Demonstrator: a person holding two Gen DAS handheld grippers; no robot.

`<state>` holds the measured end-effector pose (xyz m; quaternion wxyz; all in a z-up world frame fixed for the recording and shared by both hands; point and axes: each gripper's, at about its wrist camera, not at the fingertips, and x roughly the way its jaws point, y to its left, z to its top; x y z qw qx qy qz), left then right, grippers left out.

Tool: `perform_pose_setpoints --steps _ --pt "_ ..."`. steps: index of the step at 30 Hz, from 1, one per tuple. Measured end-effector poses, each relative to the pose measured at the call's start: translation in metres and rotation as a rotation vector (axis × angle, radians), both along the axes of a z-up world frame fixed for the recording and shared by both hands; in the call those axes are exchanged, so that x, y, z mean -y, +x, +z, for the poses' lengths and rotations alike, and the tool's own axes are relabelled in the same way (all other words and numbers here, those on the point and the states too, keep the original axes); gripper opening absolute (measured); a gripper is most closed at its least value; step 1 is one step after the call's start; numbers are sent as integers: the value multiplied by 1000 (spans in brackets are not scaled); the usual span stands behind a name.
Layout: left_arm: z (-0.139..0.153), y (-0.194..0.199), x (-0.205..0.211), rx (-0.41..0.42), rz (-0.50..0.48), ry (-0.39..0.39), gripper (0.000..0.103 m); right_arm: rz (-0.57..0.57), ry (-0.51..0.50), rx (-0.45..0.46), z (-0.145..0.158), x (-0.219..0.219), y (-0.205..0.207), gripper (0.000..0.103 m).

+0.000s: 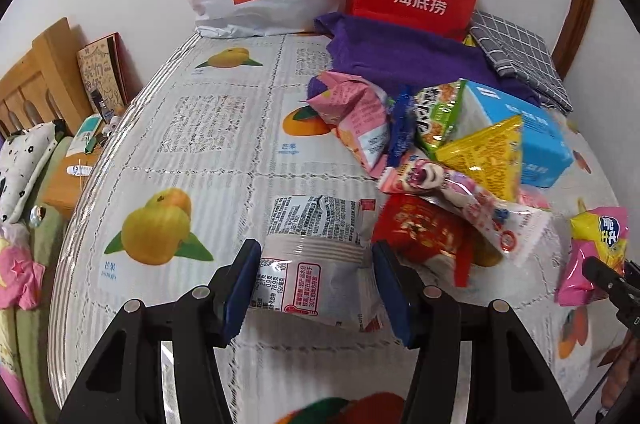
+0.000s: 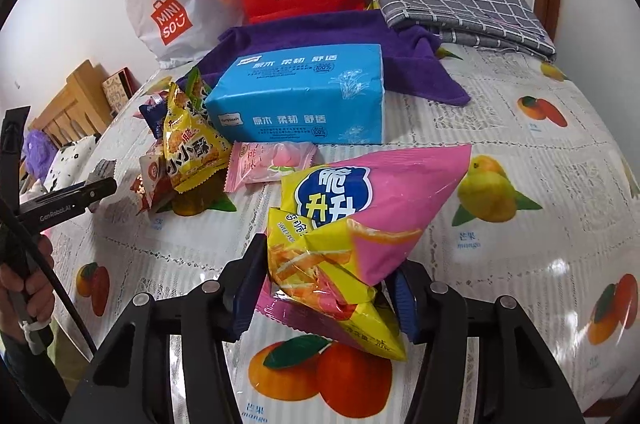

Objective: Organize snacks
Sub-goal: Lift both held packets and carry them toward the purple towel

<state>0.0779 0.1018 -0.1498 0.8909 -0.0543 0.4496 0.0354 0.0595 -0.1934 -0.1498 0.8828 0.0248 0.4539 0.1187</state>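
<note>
The left gripper (image 1: 314, 290) has its blue pads clamped on a white, print-covered plastic snack packet (image 1: 316, 256), which juts forward from the jaws above the fruit-patterned plastic tablecloth (image 1: 168, 152). The right gripper (image 2: 322, 294) pinches a pink-and-yellow crinkly chip bag (image 2: 360, 220) between its jaws, the bag fanning up ahead of them. Beyond both jaws lies a heap of mixed snack packets (image 1: 436, 152) beside a blue tissue pack (image 2: 304, 96).
</note>
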Motion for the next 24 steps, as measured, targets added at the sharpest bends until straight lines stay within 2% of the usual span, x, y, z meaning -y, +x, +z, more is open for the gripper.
perform_pose_setpoints --steps 7,13,24 --pt "13 -9 17 18 -28 8 55 -18 21 18 9 9 -10 55" --pt "25 -16 30 34 -52 -23 55 -40 22 42 18 16 -20 55" --pt "45 -20 56 61 -95 -25 55 -40 48 81 32 20 -31 54"
